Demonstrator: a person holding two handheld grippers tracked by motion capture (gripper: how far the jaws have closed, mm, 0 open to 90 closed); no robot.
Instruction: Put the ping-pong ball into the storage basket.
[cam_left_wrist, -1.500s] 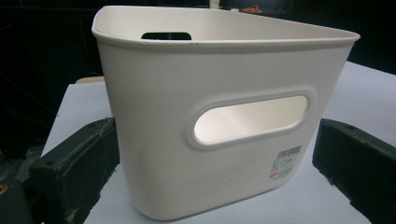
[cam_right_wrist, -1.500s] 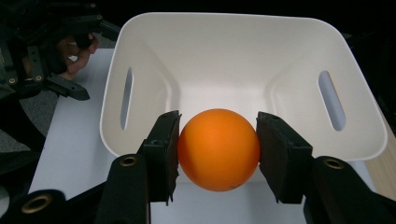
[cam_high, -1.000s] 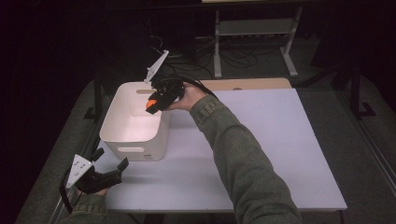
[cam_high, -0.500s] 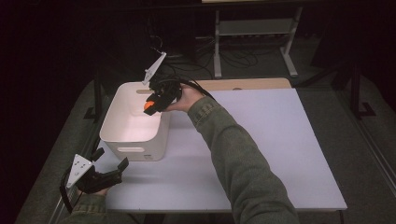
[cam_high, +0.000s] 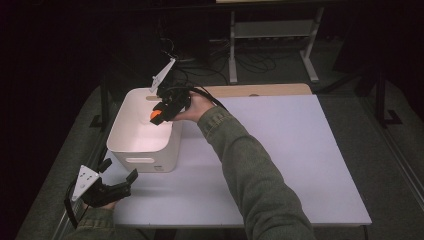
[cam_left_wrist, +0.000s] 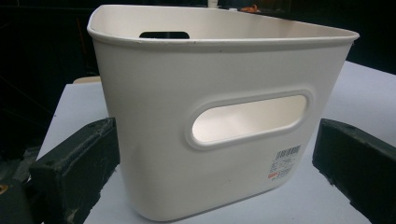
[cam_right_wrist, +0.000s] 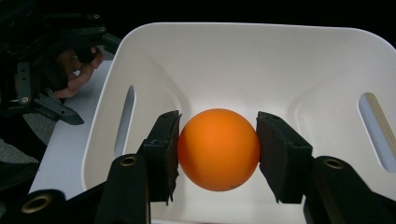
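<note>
the right gripper (cam_right_wrist: 218, 151) is clamping an orange ball (cam_right_wrist: 218, 149) between both pads, holding it over the open top of a white plastic bin (cam_high: 142, 127) standing on the white table (cam_high: 300, 150). the left gripper (cam_high: 107, 187) is resting near the table's front edge just before the bin, jaws spread wide.
</note>
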